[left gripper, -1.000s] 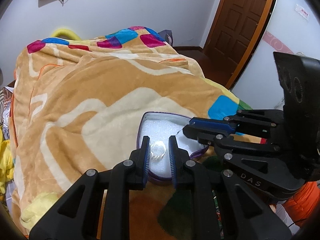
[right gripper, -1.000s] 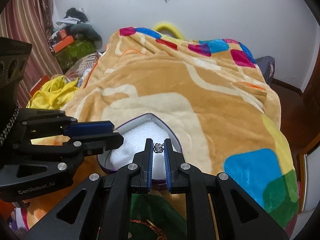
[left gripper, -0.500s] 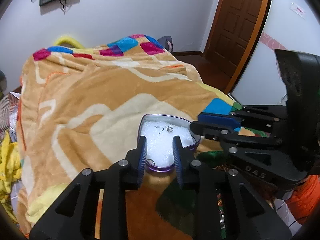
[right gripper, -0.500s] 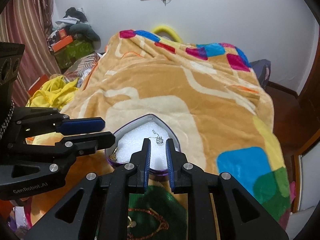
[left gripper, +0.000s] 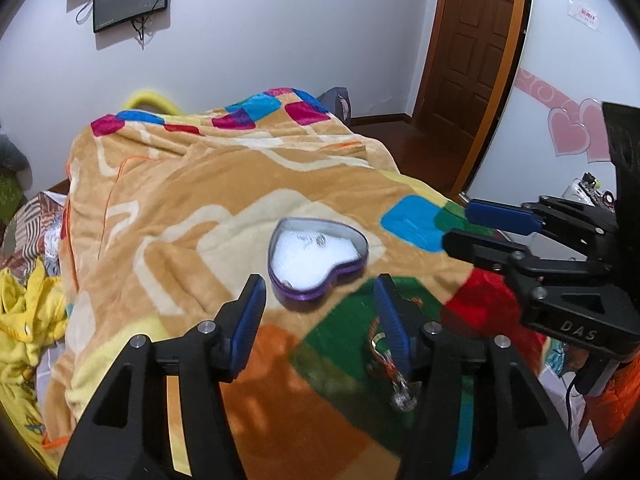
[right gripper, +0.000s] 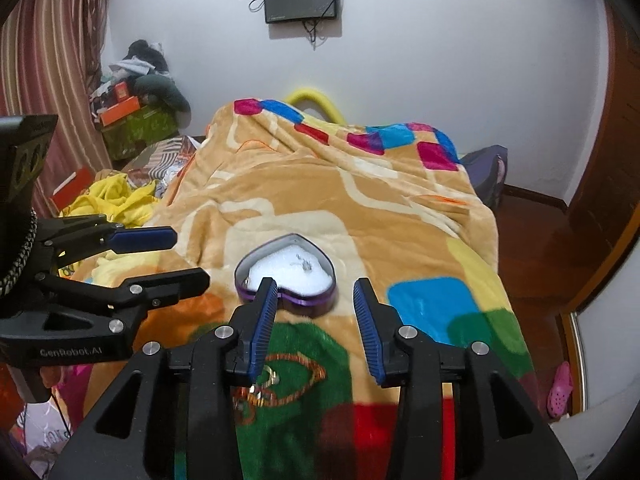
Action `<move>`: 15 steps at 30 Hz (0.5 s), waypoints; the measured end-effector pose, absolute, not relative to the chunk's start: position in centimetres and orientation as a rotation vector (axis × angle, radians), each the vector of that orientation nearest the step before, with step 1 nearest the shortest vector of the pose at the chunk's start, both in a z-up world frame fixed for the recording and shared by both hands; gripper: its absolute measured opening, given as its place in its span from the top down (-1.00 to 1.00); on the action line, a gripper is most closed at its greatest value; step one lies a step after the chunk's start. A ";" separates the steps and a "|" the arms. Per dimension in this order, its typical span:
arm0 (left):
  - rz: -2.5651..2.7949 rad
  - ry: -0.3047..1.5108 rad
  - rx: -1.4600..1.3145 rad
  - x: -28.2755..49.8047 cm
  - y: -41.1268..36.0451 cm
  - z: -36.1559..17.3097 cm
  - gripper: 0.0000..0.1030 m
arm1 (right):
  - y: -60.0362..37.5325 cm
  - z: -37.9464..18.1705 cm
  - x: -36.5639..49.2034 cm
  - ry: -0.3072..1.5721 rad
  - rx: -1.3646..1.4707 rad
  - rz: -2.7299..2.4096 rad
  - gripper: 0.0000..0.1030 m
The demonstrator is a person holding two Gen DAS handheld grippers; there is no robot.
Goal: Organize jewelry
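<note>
Bedroom, left wrist view: a bed is seen covered by a patterned orange blanket [left gripper: 192, 200], with a brown door [left gripper: 476, 40] at the back right.
Left gripper [left gripper: 320, 312]: angled down over the blanket; its jaws are opening, spread apart, with nothing gripped.
Heart-shaped tin [left gripper: 318, 256]: set on the blanket just beyond and between the left fingertips, purple-walled, filled with white foam.
Earring [left gripper: 318, 240]: a small silvery piece is seen lying on the foam at the far side of the tin.
Necklace [left gripper: 394, 364]: lying on the green patch, partly hidden by the left gripper's right finger.
Right gripper [left gripper: 468, 226]: entering from the right, its jaws parted.

Right wrist view, right gripper [right gripper: 316, 308]: angled down; jaws opening, nothing between the pads.
Heart-shaped tin [right gripper: 286, 280]: just ahead, its near edge partly covered by the left-hand finger; earring [right gripper: 305, 265] on the foam.
Necklace [right gripper: 280, 380]: below the fingers on the green patch.
Left gripper [right gripper: 188, 258]: at the left, jaws apart, empty.
</note>
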State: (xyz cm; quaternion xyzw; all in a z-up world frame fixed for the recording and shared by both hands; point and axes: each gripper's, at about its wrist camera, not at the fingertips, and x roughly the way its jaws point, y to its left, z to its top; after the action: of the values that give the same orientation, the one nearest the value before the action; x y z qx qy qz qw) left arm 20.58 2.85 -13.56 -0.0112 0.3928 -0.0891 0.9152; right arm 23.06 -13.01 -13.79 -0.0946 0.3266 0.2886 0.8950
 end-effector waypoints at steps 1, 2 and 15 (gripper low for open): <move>-0.186 0.817 -0.027 20.2 2.7 -13.7 -0.08 | -13.2 -13.9 22.7 0.681 -0.191 0.597 0.30; -0.189 0.826 -0.028 19.9 2.5 -13.9 -0.08 | -13.6 -14.1 22.3 0.689 -0.185 0.592 0.30; -0.258 0.965 -0.033 16.7 -1.0 -19.3 -0.08 | -16.0 -16.9 19.4 0.764 -0.151 0.548 0.30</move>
State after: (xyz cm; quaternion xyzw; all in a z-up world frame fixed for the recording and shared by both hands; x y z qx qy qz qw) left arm 16.70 -0.96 -19.29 -0.0159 0.4627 -0.1236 0.8777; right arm 19.39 -16.04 -16.89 -0.0729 0.3679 0.2637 0.8887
